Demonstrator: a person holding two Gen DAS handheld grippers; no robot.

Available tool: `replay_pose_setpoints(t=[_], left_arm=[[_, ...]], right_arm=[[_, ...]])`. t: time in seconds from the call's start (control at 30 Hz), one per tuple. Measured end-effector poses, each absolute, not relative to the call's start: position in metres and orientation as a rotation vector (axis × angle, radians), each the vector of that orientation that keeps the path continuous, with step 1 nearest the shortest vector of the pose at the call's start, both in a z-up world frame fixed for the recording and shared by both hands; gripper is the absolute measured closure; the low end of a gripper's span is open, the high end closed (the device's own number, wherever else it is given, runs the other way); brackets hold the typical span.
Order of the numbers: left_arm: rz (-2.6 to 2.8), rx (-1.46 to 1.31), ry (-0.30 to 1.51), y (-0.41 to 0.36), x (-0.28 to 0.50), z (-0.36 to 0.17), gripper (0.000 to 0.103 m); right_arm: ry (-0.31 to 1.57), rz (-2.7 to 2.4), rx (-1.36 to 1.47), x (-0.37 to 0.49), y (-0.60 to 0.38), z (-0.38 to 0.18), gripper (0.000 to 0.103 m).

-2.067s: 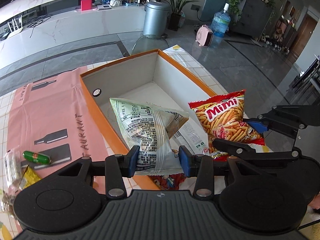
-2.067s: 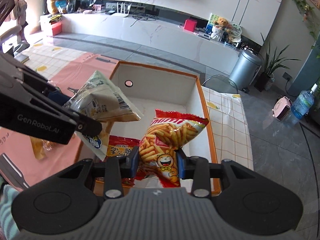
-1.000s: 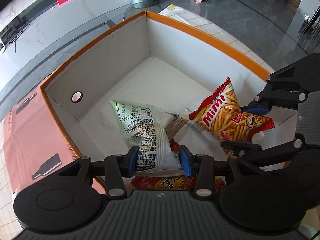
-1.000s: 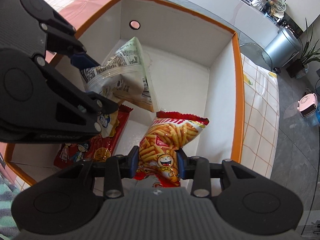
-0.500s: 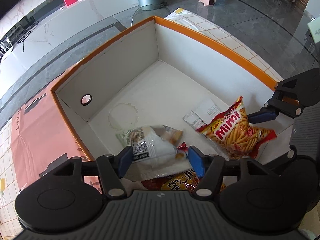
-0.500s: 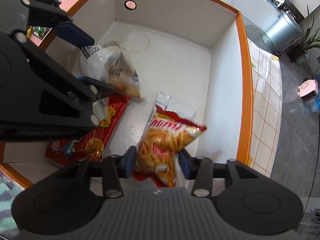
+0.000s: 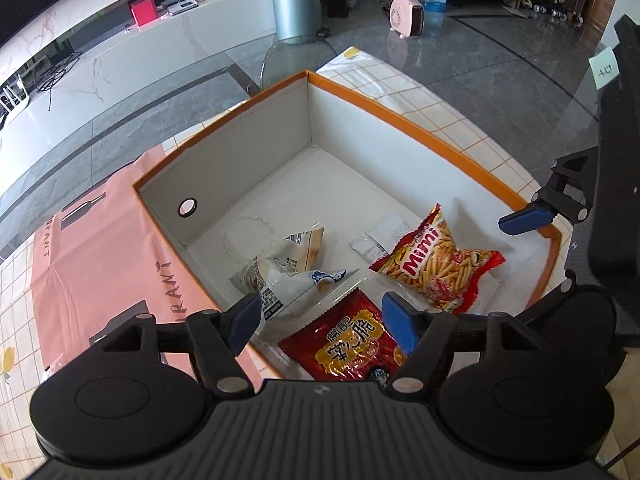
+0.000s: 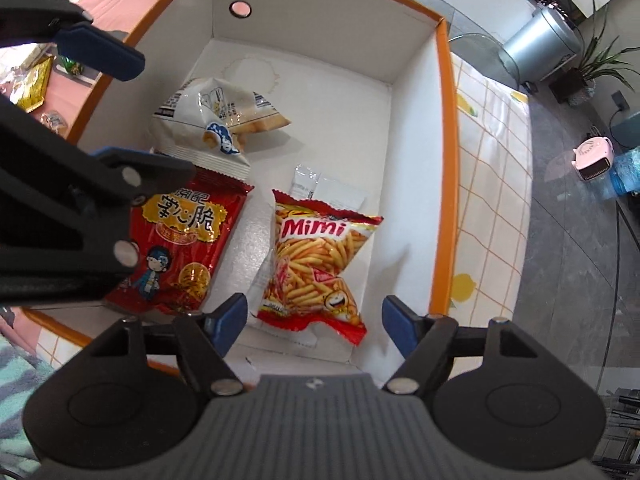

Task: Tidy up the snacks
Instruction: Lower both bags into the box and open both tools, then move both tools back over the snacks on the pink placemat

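An orange-rimmed white box (image 7: 424,132) (image 8: 446,120) holds the snacks. A white and silver snack bag (image 7: 286,272) (image 8: 212,120) lies at its left, partly on a red bag with gold lettering (image 7: 348,344) (image 8: 180,244). A red Mimi stick-snack bag (image 7: 436,264) (image 8: 312,264) lies at the right beside a small white sachet (image 7: 380,240) (image 8: 328,190). My left gripper (image 7: 320,324) is open and empty above the near left of the box. My right gripper (image 8: 316,320) is open and empty just above the Mimi bag.
A pink mat (image 7: 92,256) lies left of the box on a tiled cloth (image 8: 492,200). More small snacks (image 8: 34,84) lie on the mat. A grey bin (image 7: 294,2), a pink heater (image 7: 406,20) and a water bottle stand on the floor beyond.
Both grippers lowered their bags into the box, opened and let go. The white bag and the Mimi bag now lie on the box floor, and both grippers have drawn back.
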State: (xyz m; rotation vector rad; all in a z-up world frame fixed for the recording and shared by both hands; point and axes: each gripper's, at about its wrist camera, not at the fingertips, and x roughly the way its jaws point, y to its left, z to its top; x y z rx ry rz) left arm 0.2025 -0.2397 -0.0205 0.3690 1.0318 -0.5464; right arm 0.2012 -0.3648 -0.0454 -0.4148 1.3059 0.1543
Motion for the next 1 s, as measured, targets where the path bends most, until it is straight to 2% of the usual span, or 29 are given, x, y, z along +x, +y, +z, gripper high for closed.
replay_pose_setpoints(t=[0.3, 0.63, 0.77, 1.0], left_arm=[[-0.516, 0.344, 0.970, -0.194, 0.170, 0.011, 0.022], [-0.424, 0.268, 0.981, -0.104, 0.147, 0.029, 0.022], [-0.371, 0.231, 1.007, -0.061, 0.144, 0.025, 0.022], [-0.299, 0.141, 1.045, 0.009, 0.146, 0.015, 0.022]], right_arm=[[1.187, 0.074, -0.297, 0.171, -0.349, 0.002, 0.029], [1.023, 0.139, -0.098, 0.137, -0.290, 0.037, 0.028], [0.966, 0.188, -0.047, 0.125, -0.258, 0.037, 0.021], [0.937, 0.233, 0.022, 0.115, -0.204, 0.011, 0.021]])
